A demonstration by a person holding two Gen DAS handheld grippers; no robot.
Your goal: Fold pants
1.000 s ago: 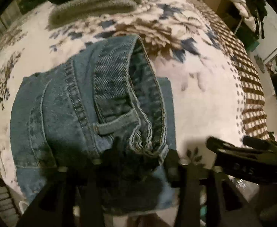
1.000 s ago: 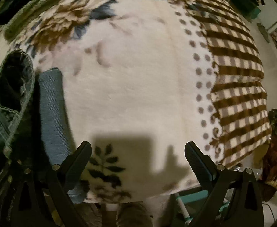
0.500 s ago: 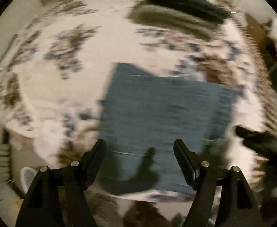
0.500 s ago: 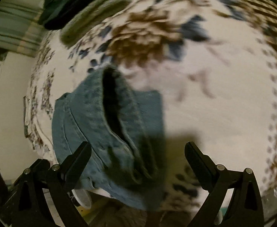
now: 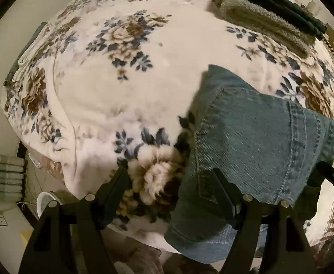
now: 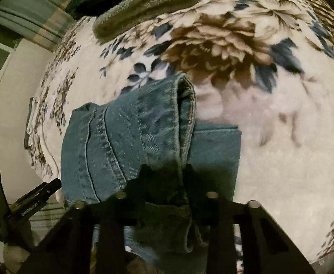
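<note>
Your right gripper (image 6: 167, 182) has just been closing and is pinching the folded blue denim pants (image 6: 130, 137) on the floral fleece blanket (image 6: 281, 137); your left gripper (image 5: 169, 189) is hanging open beside them. One-sided lifting risks unfolding.

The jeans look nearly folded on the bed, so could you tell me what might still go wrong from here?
The right gripper has just closed on the jeans at their thick waistband edge; it may catch only some layers, so pulling could undo the fold. The open left gripper holds nothing, leaving the far side unsupported. The jeans overhang the floral blanket edge and might slide off.
</note>
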